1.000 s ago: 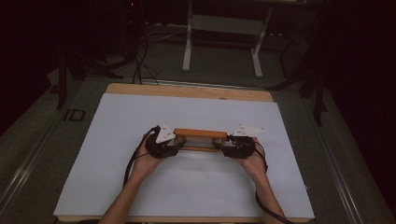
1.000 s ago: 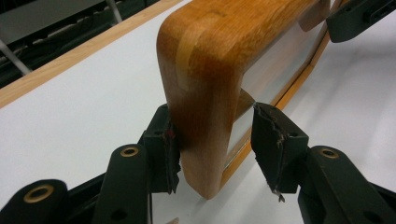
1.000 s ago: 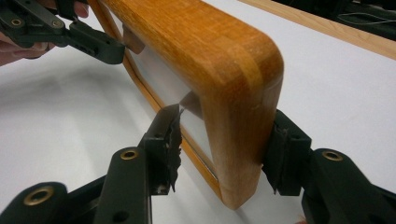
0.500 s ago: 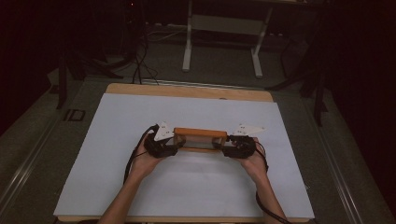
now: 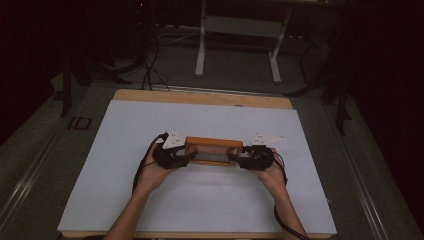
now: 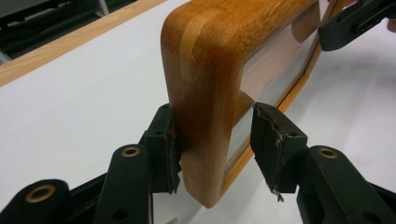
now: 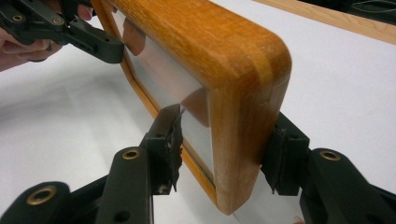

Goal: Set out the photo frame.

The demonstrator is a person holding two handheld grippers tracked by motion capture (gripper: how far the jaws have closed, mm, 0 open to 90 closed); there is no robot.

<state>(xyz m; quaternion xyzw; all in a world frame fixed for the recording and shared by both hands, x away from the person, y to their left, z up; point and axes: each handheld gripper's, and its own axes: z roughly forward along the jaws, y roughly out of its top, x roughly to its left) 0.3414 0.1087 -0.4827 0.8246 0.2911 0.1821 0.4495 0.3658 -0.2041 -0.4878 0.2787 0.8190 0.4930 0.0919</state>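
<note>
Together, left gripper [image 5: 186,156] and right gripper [image 5: 239,159] at opposite ends of wooden frame [image 5: 214,148], jaws straddling its end rails, one pad of each off the wood, white tabletop [image 5: 120,165] beneath

1. The left hand-held gripper [image 5: 186,156] has drifted very slightly along the table [image 5: 125,150], edging a touch further from the right hand-held gripper [image 5: 235,159]; its grey plate now sits marginally nearer the left end of the wooden frame [image 5: 214,143].
2. The wooden frame's left end has shifted with it by the same trace; the change is barely visible from the high view.
</note>
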